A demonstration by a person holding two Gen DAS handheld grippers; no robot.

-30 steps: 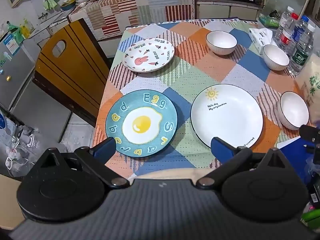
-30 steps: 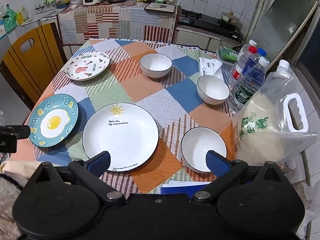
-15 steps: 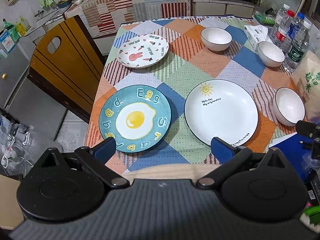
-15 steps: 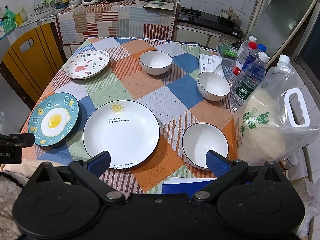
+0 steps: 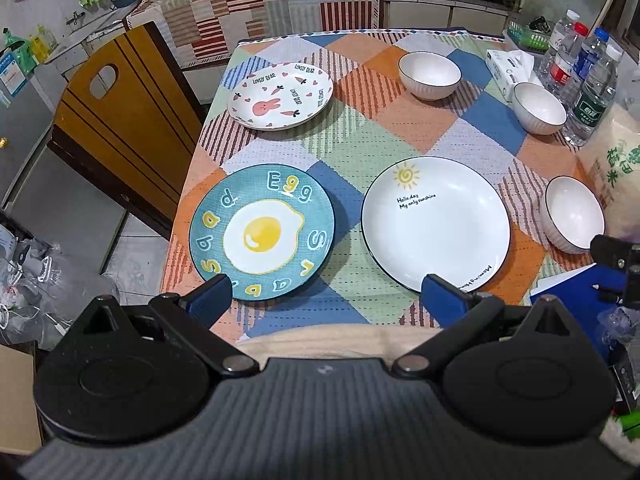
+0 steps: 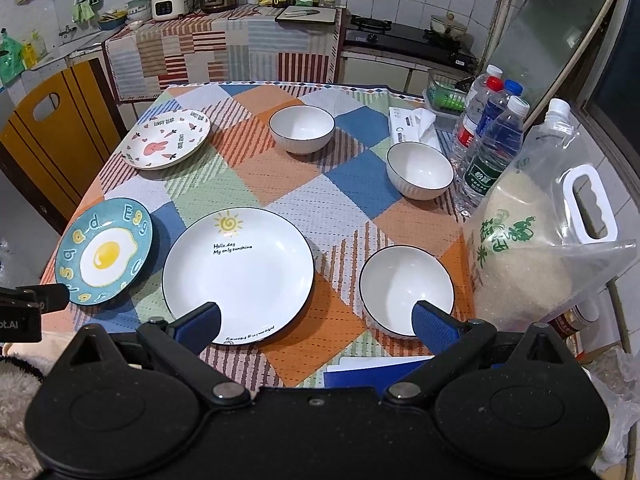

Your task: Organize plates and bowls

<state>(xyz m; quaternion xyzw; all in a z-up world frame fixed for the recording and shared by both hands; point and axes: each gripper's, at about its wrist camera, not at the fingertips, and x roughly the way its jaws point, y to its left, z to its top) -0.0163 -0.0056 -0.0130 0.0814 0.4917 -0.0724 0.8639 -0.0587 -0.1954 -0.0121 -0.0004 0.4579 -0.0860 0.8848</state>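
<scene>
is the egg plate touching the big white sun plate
Apart. In the left wrist view a strip of checked tablecloth shows plainly between the egg plate and the white sun plate.

My left gripper (image 5: 324, 300) hung with its blue fingers (image 5: 210, 296) spread wide, gripping nothing. My right gripper (image 6: 316, 326) hung level beside it, fingers (image 6: 434, 326) likewise wide apart, nothing between them.
</scene>
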